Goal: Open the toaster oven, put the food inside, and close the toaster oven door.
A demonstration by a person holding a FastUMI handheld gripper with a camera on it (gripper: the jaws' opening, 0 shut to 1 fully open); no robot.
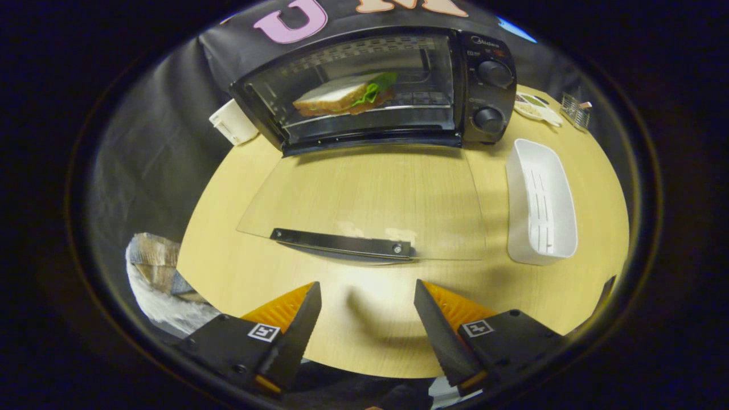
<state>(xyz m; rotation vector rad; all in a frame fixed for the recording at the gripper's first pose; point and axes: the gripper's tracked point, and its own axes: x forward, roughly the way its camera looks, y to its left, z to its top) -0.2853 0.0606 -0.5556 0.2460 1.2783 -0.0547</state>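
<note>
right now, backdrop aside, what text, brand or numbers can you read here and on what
"Midea": brand mark at the top of the toaster oven control panel, slightly soft.
Markings around the two knobs: too small to read.
Square markers on the gripper: black-and-white patterns, no words.
The gripper is open and empty, just short of the lowered door's handle.

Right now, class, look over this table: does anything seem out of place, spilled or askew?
Nothing is spilled or damaged. The sandwich sits on the rack inside the toaster oven, a little aslant. The glass door lies fully open, flat over the table, not yet closed. The gripper is open, short of the door handle.
</note>
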